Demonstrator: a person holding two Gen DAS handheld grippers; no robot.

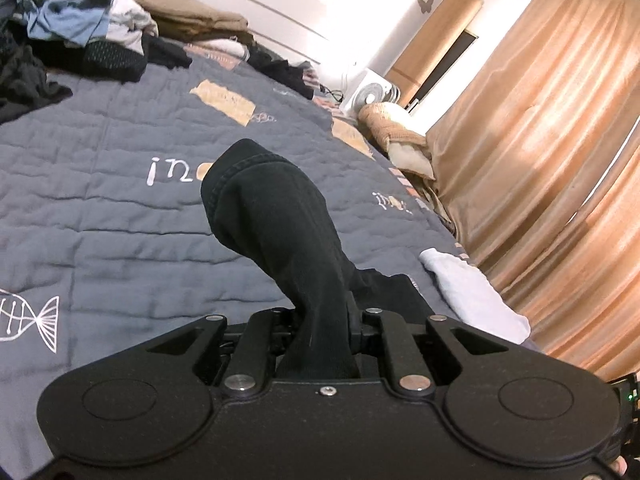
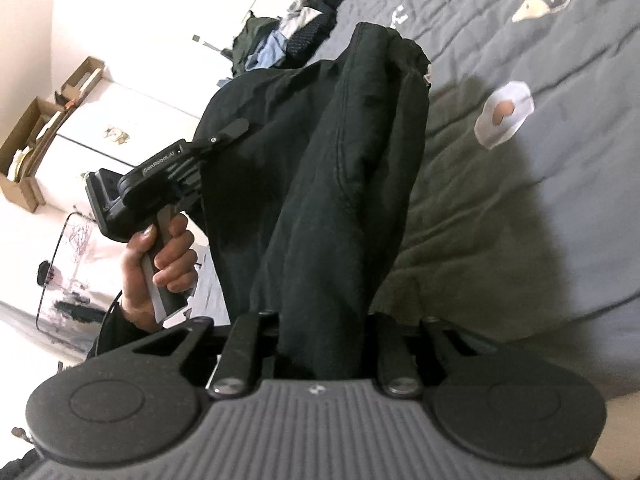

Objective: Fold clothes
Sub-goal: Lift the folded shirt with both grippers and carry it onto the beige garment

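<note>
Holding a black garment [image 2: 320, 184] off the bed, one edge pinched in each gripper.

My right gripper [image 2: 320, 344] is clamped on a bunched fold of it, the cloth rising straight out of the jaws; my left gripper [image 1: 320, 320] is clenched on another hemmed end, and in the right view its fingertips [image 2: 234, 130] bite the far side of the same cloth. Garment hangs between them above the grey quilt [image 1: 120, 208]. Further off: white cloth [image 1: 472, 292] near the bed edge, unfolded clothes pile [image 1: 72, 20] at the head, tan curtain [image 1: 560, 140]. Risk, my guess: grips are on thick bunches, not flat edges, so cloth could slip out or land creased when I lay it down.
</note>
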